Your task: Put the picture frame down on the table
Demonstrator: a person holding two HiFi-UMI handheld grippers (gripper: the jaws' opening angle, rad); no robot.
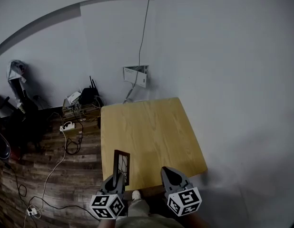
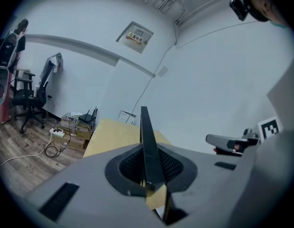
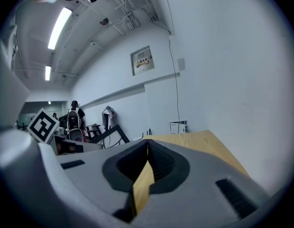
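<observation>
One picture frame (image 1: 121,166) is showing, one wooden table (image 1: 151,127), and two grippers, the left gripper (image 1: 117,178) and the right gripper (image 1: 167,171); one power strip (image 1: 67,126) and one router (image 1: 87,95) are sitting beyond it

Wall sign (image 2: 136,36) print unreadable

You had the whole top of the table (image 1: 151,127) bare ahead of you, open to a pass from the near edge, with the white wall (image 1: 223,70) closing it in behind and on the right. The picture frame (image 1: 121,166) stood upright in your left gripper (image 1: 115,178) at the near left edge, blocking the way across to your right gripper (image 1: 169,173). Left of the table, a power strip (image 1: 67,126), cables (image 1: 52,170) and a router (image 1: 88,95) cluttered the floor.
</observation>
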